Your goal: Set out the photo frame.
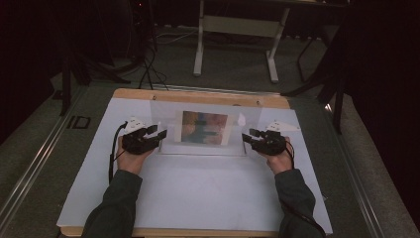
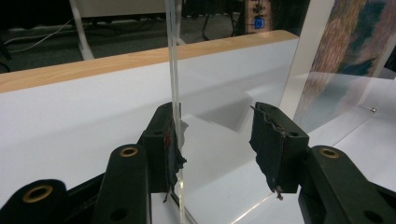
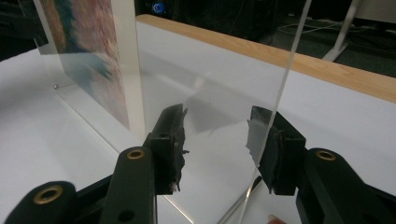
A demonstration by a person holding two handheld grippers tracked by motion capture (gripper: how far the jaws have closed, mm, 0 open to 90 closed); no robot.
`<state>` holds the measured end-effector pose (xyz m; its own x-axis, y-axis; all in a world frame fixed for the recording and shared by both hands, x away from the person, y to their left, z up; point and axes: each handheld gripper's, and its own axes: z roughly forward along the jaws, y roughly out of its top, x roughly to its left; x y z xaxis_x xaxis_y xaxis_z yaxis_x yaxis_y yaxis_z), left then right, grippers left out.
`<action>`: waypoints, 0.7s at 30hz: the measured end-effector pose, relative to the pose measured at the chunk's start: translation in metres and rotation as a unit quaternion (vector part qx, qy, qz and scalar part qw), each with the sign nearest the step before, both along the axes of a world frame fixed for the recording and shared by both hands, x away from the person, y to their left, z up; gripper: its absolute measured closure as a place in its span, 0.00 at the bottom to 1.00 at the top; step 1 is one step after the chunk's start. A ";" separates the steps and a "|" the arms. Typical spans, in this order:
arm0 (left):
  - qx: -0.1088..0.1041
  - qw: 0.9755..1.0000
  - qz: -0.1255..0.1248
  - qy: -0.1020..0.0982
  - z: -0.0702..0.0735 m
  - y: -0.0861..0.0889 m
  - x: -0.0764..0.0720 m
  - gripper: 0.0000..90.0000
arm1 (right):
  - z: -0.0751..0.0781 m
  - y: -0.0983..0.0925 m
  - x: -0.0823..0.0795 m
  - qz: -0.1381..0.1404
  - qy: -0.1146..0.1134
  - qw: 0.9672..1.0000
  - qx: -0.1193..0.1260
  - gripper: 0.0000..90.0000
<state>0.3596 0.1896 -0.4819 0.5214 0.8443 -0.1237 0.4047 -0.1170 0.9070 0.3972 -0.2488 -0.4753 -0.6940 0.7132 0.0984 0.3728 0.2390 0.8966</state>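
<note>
From the high view, we hold the left gripper (image 1: 157, 133) and right gripper (image 1: 248, 137) at either end of the clear acrylic picture frame (image 1: 204, 128) standing near the table's (image 1: 198, 198) far edge. In the left gripper view, our jaws straddle the frame's edge (image 2: 173, 70), released. In the right gripper view, likewise unclenched. Closing unevenly could tip or slide the frame.
</note>
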 end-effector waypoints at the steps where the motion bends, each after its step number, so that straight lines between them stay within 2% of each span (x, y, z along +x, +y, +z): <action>1: 0.002 1.000 -0.001 -0.001 0.000 -0.001 0.000 0.58 | 0.000 -0.001 -0.001 -0.001 0.001 1.000 0.002 0.61; 3: 0.003 1.000 -0.003 -0.002 -0.001 -0.001 0.000 0.58 | -0.002 -0.003 -0.001 0.001 0.006 1.000 0.003 0.61; 10: 0.001 1.000 -0.008 -0.004 -0.003 0.001 -0.001 0.58 | -0.004 -0.003 -0.003 0.004 -0.001 1.000 0.004 0.61; 12: -0.009 1.000 -0.010 -0.003 -0.005 0.003 -0.001 0.58 | -0.004 -0.003 -0.004 0.003 -0.001 1.000 0.003 0.61; 21: -0.018 1.000 -0.014 -0.001 -0.007 0.005 0.000 0.58 | -0.003 -0.001 -0.006 0.002 -0.001 1.000 -0.003 0.61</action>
